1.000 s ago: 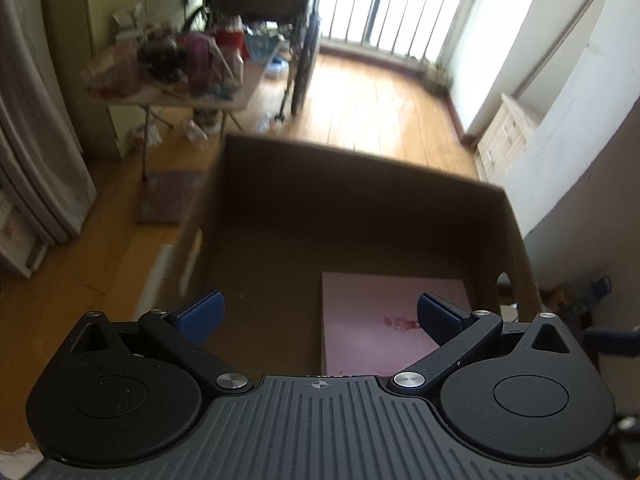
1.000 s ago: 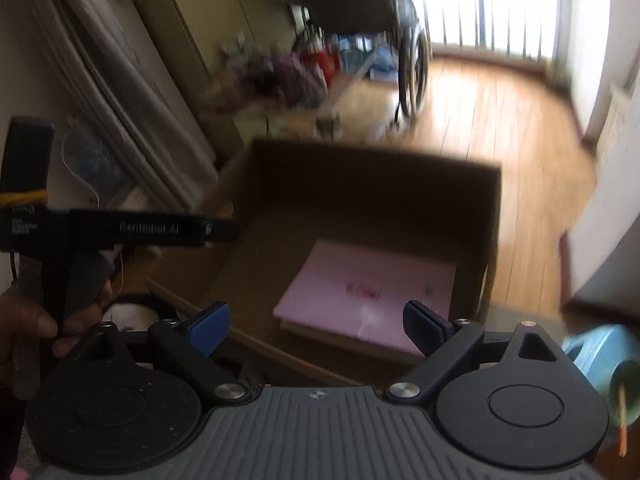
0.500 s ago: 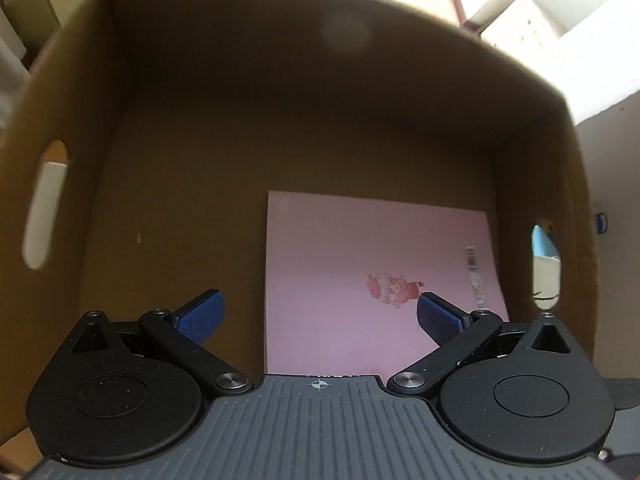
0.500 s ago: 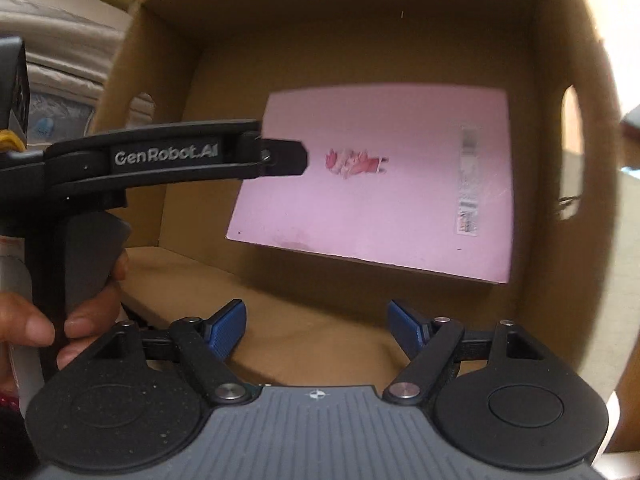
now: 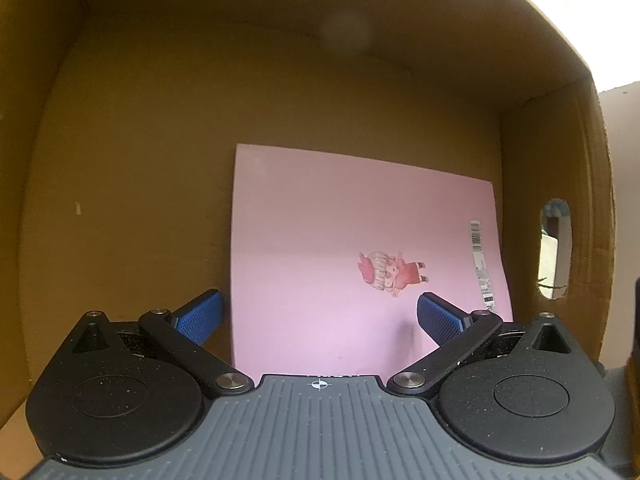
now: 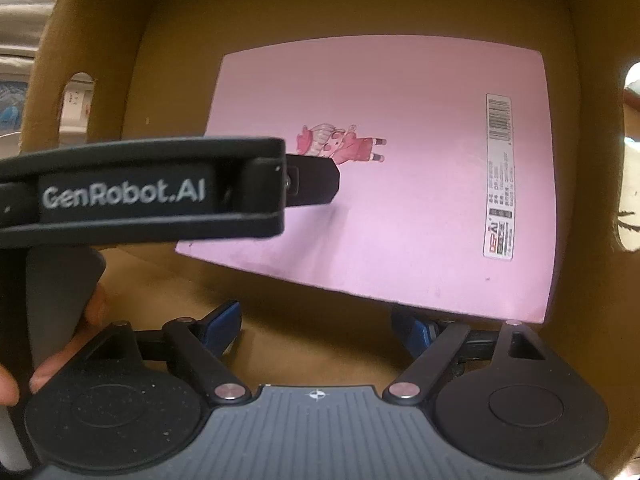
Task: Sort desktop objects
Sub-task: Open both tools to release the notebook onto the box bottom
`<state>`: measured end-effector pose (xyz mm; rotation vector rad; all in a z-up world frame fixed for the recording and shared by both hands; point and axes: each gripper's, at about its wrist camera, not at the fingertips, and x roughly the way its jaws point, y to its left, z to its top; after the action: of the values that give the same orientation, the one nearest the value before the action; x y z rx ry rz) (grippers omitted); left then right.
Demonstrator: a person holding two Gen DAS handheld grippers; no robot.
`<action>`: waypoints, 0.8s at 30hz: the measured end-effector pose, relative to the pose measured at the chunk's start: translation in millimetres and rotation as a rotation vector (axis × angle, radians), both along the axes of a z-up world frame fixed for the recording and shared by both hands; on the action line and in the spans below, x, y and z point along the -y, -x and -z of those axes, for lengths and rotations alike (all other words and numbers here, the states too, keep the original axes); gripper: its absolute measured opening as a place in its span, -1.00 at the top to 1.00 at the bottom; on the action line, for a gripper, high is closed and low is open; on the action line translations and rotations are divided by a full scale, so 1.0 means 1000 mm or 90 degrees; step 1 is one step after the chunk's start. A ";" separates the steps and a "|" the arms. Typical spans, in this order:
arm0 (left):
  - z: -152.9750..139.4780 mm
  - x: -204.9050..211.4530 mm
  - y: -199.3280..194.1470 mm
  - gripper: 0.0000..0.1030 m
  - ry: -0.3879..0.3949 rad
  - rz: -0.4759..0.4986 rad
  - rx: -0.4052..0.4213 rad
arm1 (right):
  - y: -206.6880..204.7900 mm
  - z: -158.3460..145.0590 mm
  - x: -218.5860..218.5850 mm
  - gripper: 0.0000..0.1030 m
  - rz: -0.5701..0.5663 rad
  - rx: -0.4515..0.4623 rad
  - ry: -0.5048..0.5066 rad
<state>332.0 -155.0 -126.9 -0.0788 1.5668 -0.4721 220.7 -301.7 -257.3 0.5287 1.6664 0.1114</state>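
Pink book lies flat on the floor of the box, ahead of both claws and close against the wall with the handle hole.

Left claw hangs over it with blue pads spread wide and nothing between them. Its left pad is over bare cardboard just off the book's left edge, and its right pad is above the cover below the cartoon figure. In the right wrist view this claw's body crosses from the left, a hand on its grip, its tip over the cover.

Right claw sits just short of the book's near edge, over bare box floor. Its jaws are apart, opening a little, and hold nothing. The right pad is partly tucked under that near edge in the picture, though I cannot tell whether it touches.

Judging from this, the risk is the thin, flat book. A pad pushing down may only press or crease the cover, and one pushing sideways may slide the book into the wall. With both claws crowded in one box, they could also knock each other.

A second ago both views looked across the room at the box from above and behind. Now the box walls fill the pictures and the book looks much larger, so both claws have dropped in and tipped downward.
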 end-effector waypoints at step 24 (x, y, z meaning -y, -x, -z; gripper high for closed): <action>0.027 -0.012 0.019 -1.00 0.100 -0.006 0.037 | 0.019 -0.014 0.027 -0.74 0.078 0.089 0.047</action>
<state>313.1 -142.8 -154.0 -0.1912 1.4709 -0.5847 202.0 -329.0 -243.2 0.5530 1.4926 -0.0020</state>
